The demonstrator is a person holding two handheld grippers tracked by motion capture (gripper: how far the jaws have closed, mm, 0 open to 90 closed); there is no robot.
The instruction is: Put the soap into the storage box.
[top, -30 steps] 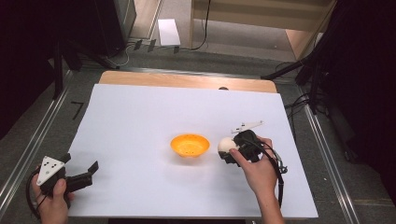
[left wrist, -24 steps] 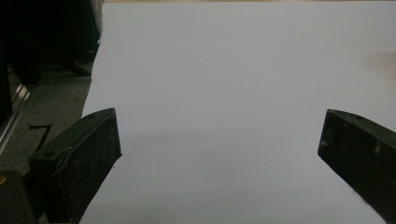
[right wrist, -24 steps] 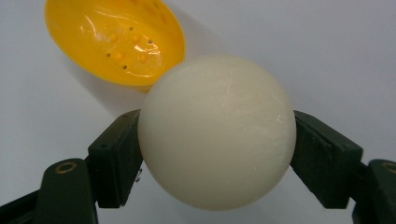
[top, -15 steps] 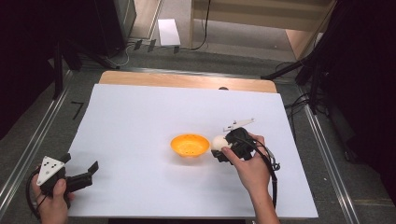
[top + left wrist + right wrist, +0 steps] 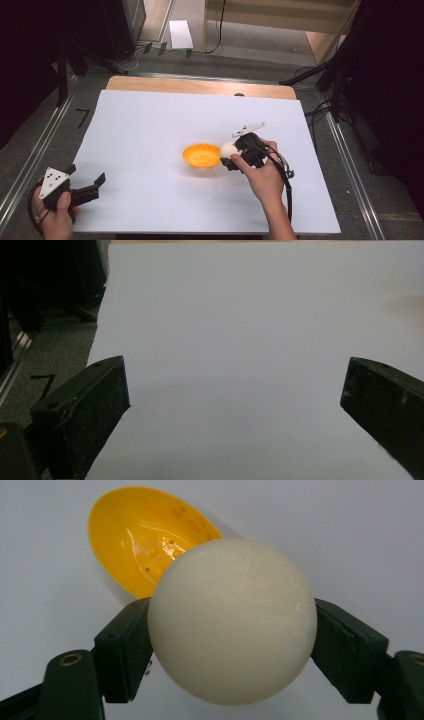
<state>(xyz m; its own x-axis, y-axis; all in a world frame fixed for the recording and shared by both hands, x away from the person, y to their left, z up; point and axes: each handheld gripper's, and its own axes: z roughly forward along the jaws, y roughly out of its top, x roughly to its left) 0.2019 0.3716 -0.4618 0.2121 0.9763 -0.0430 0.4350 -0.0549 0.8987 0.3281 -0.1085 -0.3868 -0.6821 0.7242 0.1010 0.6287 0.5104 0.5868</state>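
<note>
Just right of centre in the high view, the right hand-held gripper (image 5: 231, 156) clamps a smooth white ball (image 5: 228, 149) beside the rim of the orange bowl (image 5: 201, 155). A round ball between flat pads (image 5: 125, 645) could squirt out — or, released short, roll off across the counter (image 5: 150, 120). The left hand-held gripper (image 5: 89, 183), lower left, gapes wide and empty.

White sheet (image 5: 150, 130) over wooden table (image 5: 200, 86); white box (image 5: 180, 34) on floor beyond.

White-topped table (image 5: 150, 125) — dim grey floor (image 5: 240, 65)
</note>
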